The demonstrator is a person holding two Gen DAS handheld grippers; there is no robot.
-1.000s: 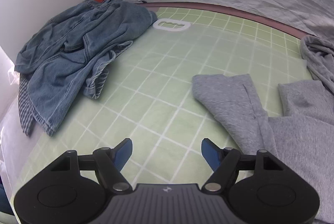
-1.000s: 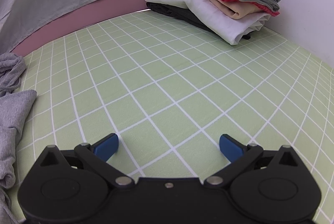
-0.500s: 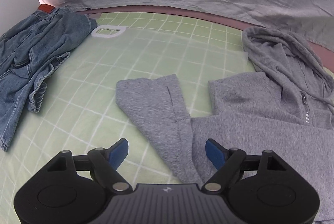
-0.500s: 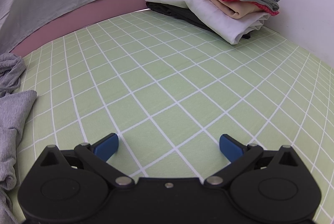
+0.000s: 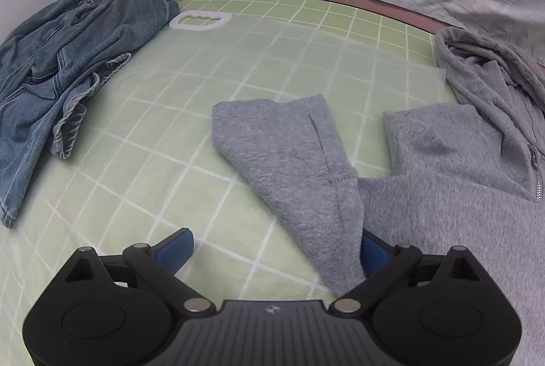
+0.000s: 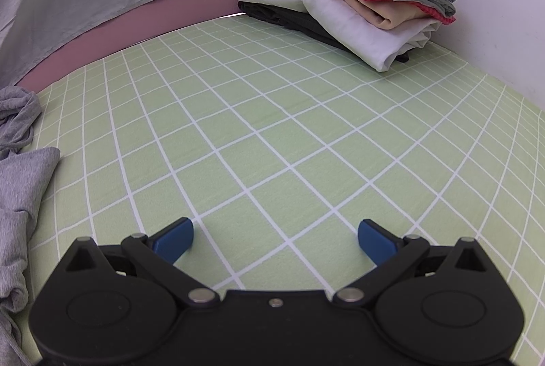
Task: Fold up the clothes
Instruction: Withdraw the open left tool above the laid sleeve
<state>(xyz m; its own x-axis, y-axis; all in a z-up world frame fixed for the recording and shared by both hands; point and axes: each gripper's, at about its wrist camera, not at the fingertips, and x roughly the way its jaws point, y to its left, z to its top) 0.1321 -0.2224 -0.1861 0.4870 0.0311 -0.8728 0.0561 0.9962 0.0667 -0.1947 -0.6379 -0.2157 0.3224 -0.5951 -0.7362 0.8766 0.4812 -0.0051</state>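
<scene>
The left gripper (image 5: 276, 246) is spread wide, the grey hoodie (image 5: 453, 182) sleeve lying at one o'clock. Close squarely on the sleeve's edge. The right gripper (image 6: 276, 238), equally wide, holds nothing.

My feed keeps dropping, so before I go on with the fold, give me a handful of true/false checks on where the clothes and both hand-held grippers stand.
1. The left hand-held gripper is open, with the gray hoodie sleeve lying between its fingers. True.
2. The right hand-held gripper is clamped on the hoodie. False: it is open over bare green grid mat, the hoodie off to its left.
3. The blue jeans are neatly folded. False: they lie crumpled at the mat's left edge.
4. A stack of folded clothes sits at the far right of the mat. True.
5. The hoodie tops that stack. False: it lies spread on the mat.
</scene>
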